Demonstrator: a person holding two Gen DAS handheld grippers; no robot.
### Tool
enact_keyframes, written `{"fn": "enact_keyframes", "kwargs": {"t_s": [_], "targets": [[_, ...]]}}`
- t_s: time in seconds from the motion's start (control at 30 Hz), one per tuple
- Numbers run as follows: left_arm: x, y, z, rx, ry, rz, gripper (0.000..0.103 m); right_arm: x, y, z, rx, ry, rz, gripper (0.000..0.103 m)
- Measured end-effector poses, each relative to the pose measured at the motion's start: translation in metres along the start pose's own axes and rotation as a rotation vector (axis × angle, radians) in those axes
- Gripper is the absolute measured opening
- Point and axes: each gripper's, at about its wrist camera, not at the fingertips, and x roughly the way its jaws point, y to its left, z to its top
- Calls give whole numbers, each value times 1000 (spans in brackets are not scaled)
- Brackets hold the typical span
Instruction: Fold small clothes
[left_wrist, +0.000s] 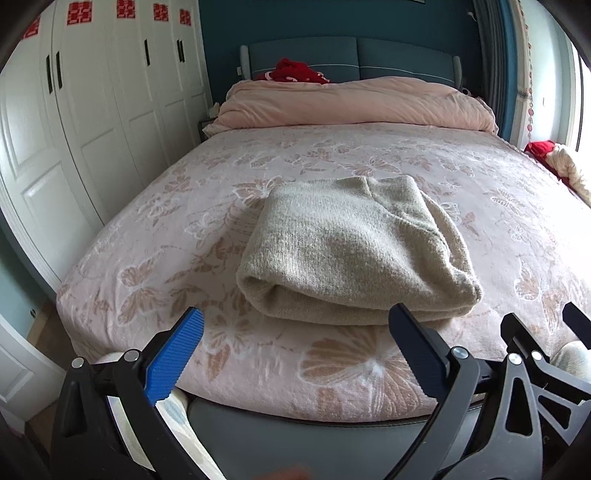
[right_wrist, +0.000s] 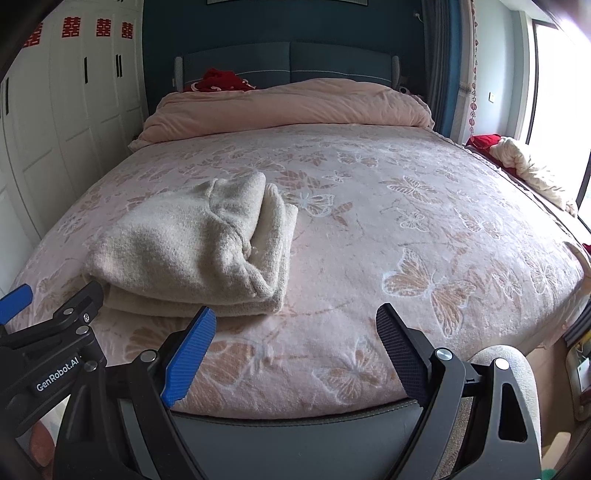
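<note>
A beige knitted sweater (left_wrist: 354, 251) lies folded into a thick bundle on the pink butterfly bedspread (left_wrist: 369, 369), near the foot of the bed. It also shows in the right wrist view (right_wrist: 192, 251), at the left. My left gripper (left_wrist: 299, 328) is open and empty, just short of the sweater's near edge. My right gripper (right_wrist: 299, 325) is open and empty, to the right of the sweater over the bedspread (right_wrist: 406, 221). The left gripper (right_wrist: 55, 306) shows at the left edge of the right wrist view. The right gripper's frame (left_wrist: 535, 354) shows at lower right of the left wrist view.
A rolled pink duvet (left_wrist: 354, 103) lies across the head of the bed, with red cloth (left_wrist: 295, 72) behind it. White wardrobes (left_wrist: 92, 110) stand at the left. Red and cream fabric (right_wrist: 517, 162) lies by the window at the right. The dark bed frame (right_wrist: 295, 435) runs below my grippers.
</note>
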Motion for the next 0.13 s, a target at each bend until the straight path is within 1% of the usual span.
{"fn": "enact_keyframes", "kwargs": {"t_s": [0.13], "targets": [[-1,-1,0,19,-18,21,98,0,0,0,4,5,-3,86]]}}
